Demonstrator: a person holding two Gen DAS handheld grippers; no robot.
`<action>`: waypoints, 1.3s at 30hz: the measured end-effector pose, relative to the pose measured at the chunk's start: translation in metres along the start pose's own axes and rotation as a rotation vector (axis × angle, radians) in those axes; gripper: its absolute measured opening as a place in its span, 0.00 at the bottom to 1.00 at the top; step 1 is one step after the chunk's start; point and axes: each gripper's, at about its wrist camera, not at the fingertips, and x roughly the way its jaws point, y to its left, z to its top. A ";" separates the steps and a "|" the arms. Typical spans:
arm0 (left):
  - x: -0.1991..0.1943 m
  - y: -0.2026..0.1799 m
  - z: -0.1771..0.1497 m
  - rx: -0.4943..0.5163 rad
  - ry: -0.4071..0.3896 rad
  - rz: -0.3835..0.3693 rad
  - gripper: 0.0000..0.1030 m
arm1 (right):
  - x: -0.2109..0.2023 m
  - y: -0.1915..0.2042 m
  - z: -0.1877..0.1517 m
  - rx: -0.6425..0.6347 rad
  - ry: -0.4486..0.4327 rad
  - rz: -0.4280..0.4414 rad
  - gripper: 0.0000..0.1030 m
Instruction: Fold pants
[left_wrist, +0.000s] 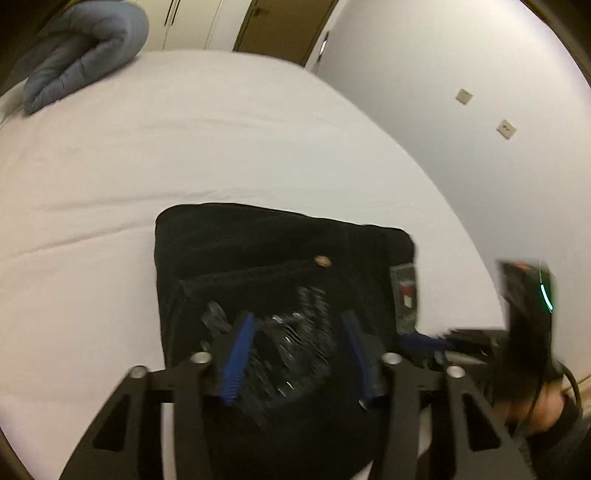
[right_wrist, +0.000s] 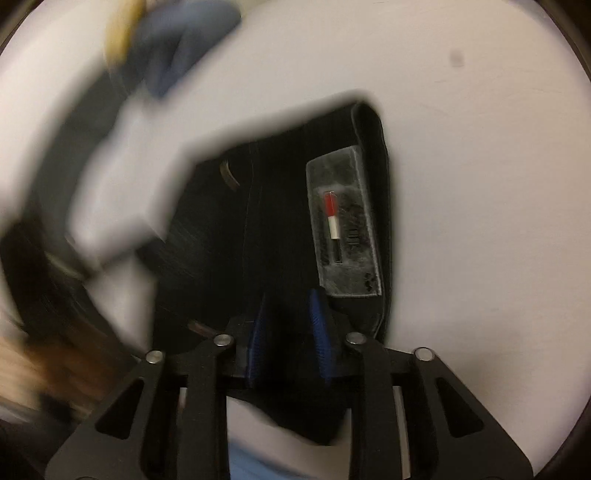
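Note:
The black pants (left_wrist: 280, 251) lie folded into a compact rectangle on the white bed (left_wrist: 184, 129). A grey label patch (left_wrist: 405, 295) and a rivet (left_wrist: 322, 261) show on them. My left gripper (left_wrist: 299, 332) hovers over the near part of the pants, its blue pads spread apart with nothing between them. My right gripper (right_wrist: 291, 317) has its blue pads close together on the near edge of the pants (right_wrist: 280, 221), beside the label patch (right_wrist: 345, 225). It also shows at the right of the left wrist view (left_wrist: 428, 341).
A folded blue-grey duvet (left_wrist: 85, 48) lies at the far left of the bed. A white wall (left_wrist: 461, 110) with two sockets runs along the right side. The left side of the right wrist view is motion-blurred.

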 end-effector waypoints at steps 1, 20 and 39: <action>0.008 0.007 0.006 -0.002 0.024 0.019 0.38 | 0.000 0.012 -0.005 -0.075 -0.035 -0.056 0.21; 0.002 0.006 -0.032 0.048 0.082 0.172 0.21 | 0.021 0.031 0.009 -0.063 -0.067 -0.111 0.21; -0.021 -0.003 -0.079 0.072 0.059 0.216 0.21 | 0.011 0.024 -0.013 -0.065 -0.146 -0.146 0.21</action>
